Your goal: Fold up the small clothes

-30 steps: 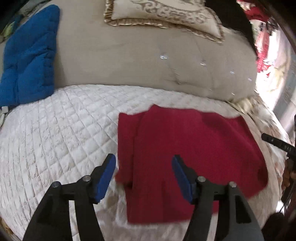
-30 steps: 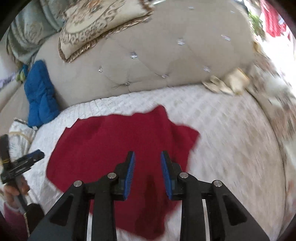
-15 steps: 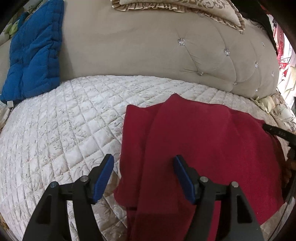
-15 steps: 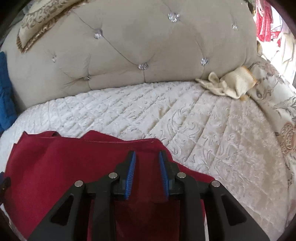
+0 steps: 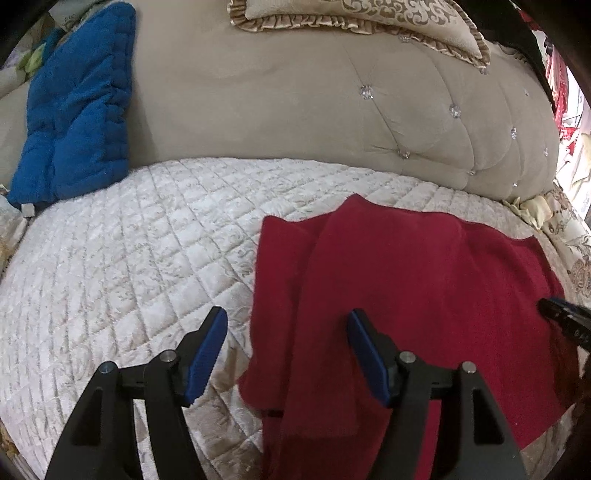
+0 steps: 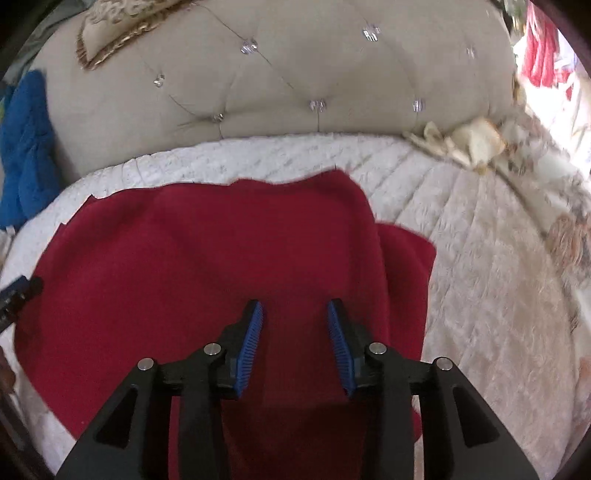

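Note:
A dark red garment [image 5: 406,288] lies partly folded on the white quilted bed cover [image 5: 129,258]; a narrow strip of it shows under the folded layer along the left. My left gripper [image 5: 286,354] is open and empty, hovering over the garment's left edge. In the right wrist view the garment [image 6: 207,266] fills the middle, with a lower layer sticking out at the right. My right gripper [image 6: 295,343] is open and empty just above the garment's near part. Its tip shows at the right edge of the left wrist view [image 5: 565,317].
A tufted beige headboard [image 5: 295,96] rises behind the bed. A blue quilted cloth [image 5: 74,110] leans at the far left. A patterned cushion [image 5: 351,14] sits on top of the headboard. A crumpled cream cloth [image 6: 469,144] lies at the far right corner.
My right gripper's jaws have widened and it has drawn back over the red garment. My left gripper has shifted slightly and stays open. The garment now lies flatter.

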Demonstrator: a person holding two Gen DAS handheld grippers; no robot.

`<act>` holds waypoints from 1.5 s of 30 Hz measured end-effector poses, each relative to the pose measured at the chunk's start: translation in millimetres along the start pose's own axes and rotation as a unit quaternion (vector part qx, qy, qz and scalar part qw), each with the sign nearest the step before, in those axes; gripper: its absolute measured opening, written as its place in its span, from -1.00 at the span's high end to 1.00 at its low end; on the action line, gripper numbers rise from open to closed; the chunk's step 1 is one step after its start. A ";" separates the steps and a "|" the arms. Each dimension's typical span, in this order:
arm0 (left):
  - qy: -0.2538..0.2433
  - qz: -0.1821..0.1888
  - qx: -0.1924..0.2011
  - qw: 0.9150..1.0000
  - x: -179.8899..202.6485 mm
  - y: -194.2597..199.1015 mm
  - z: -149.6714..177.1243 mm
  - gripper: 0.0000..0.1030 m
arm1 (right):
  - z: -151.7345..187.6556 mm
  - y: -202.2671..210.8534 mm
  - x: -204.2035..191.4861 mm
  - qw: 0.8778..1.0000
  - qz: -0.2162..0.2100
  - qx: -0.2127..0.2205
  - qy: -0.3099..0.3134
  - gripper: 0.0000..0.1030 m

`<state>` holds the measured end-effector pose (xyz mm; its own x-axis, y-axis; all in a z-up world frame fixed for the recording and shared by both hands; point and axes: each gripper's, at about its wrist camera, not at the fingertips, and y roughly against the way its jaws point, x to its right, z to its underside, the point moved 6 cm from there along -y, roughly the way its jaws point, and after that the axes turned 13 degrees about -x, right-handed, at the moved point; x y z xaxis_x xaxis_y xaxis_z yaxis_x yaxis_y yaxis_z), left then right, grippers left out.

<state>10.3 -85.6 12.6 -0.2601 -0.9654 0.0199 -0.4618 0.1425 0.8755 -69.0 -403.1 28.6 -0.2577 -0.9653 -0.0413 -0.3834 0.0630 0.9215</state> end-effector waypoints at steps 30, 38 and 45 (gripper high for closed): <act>-0.046 0.008 0.100 0.994 54.4 135.4 10.9 -0.51 | 50.6 115.2 -15.0 0.997 -0.058 0.041 -0.018 0.54; -0.039 0.025 0.084 0.995 59.2 114.1 11.6 -0.73 | 47.2 106.1 -16.1 0.998 -0.042 0.044 -0.015 0.47; -0.011 0.054 0.065 0.996 49.2 82.5 13.5 -0.81 | 39.7 88.4 -12.8 0.999 -0.016 0.033 -0.013 0.47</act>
<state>-52.1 -118.4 79.2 -0.3314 -0.9383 0.0983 -0.5367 0.2732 0.7983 -134.8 -375.1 95.3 -0.2673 -0.9601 -0.0818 -0.4494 0.0492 0.8920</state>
